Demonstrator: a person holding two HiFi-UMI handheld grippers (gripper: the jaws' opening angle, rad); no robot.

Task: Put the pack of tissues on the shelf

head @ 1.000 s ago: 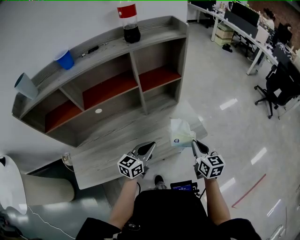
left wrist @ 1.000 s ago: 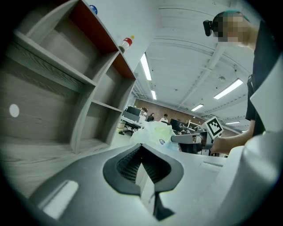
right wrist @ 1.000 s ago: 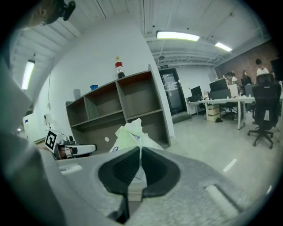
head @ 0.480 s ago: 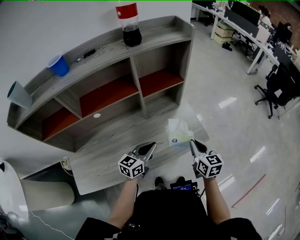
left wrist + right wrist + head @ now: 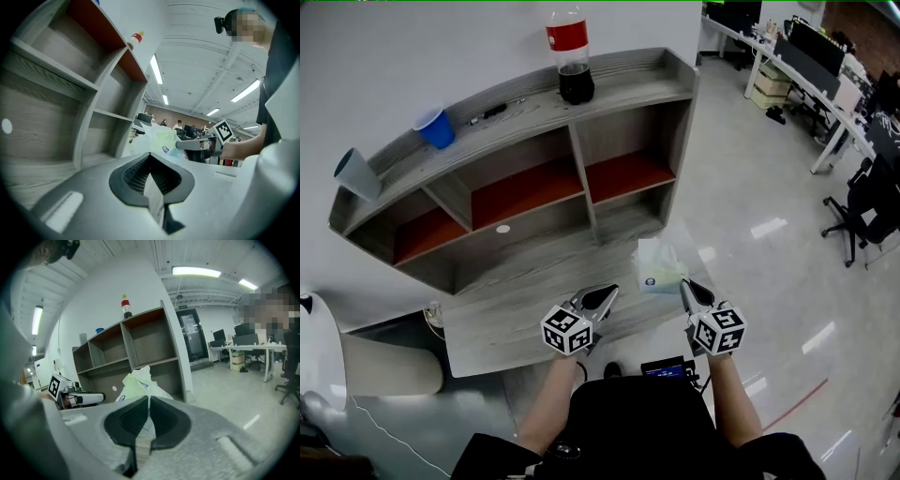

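Note:
The pack of tissues (image 5: 659,265), pale green and white in thin plastic, hangs just over the near right corner of the grey wooden table (image 5: 516,295). My right gripper (image 5: 685,285) is shut on its near edge. In the right gripper view the pack (image 5: 139,384) sticks up from between the closed jaws of that gripper (image 5: 149,399). My left gripper (image 5: 607,294) hovers above the table's front edge, left of the pack, shut and empty. The left gripper view shows the pack (image 5: 158,140) beyond the left gripper's (image 5: 150,157) closed jaws. The shelf unit (image 5: 534,178) stands behind the table.
On top of the shelf unit stand a cola bottle (image 5: 570,58), a blue cup (image 5: 437,127), a grey cup (image 5: 354,173) and a dark pen (image 5: 492,111). A small white disc (image 5: 502,228) lies at the table's back. Office desks and chairs (image 5: 872,202) fill the right side.
Both grippers and the held pack stay almost where they were. The head view has shifted a little, so the shelf sits slightly further right in the picture.

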